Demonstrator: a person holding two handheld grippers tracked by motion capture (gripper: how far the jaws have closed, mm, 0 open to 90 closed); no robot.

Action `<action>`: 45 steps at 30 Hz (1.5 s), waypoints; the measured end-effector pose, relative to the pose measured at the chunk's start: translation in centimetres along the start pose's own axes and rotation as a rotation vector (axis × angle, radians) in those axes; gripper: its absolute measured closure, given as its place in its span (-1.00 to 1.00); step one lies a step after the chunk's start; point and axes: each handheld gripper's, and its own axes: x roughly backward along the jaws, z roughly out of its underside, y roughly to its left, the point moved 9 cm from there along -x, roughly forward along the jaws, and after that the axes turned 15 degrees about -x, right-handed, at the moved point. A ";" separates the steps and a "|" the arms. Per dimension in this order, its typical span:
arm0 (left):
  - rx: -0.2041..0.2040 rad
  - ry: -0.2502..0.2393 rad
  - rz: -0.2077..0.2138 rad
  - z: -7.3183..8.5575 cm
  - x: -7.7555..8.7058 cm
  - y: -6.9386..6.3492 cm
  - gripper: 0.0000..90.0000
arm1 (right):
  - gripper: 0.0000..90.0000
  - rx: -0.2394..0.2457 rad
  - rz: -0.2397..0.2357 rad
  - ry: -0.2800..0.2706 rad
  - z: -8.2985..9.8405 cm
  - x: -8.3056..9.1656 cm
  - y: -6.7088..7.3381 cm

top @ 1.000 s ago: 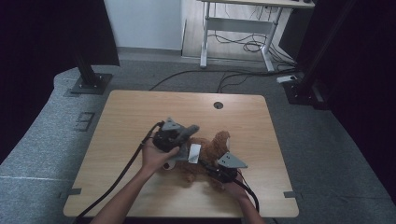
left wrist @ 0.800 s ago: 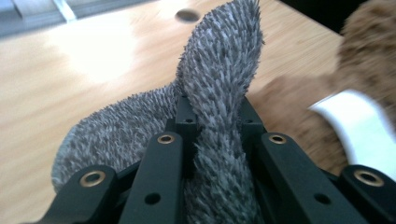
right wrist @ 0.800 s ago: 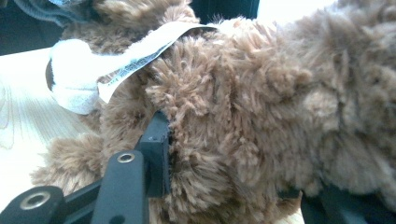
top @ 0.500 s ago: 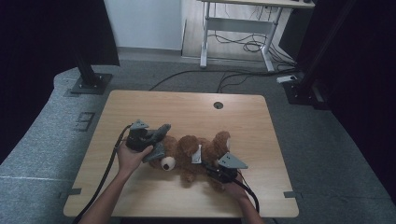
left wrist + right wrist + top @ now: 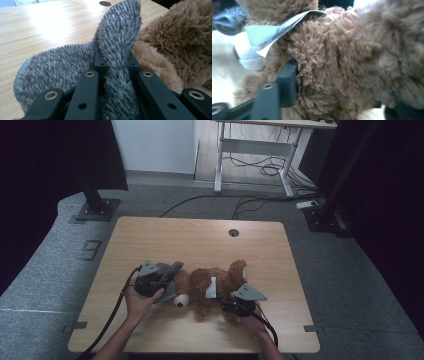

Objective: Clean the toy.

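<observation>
On the wooden table (image 5: pixel 150 240) our left gripper (image 5: pixel 167 272) pinches the grey cloth (image 5: pixel 117 42) beside the brown teddy bear (image 5: pixel 212 287), whose body our right gripper (image 5: pixel 235 306), jaws just widening, straddles; dressing seems barely begun.
</observation>
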 end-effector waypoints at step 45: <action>-0.021 -0.121 0.001 1.4 1.2 -3.0 0.74 | -0.21 -0.104 0.043 0.261 1.3 -0.5 0.0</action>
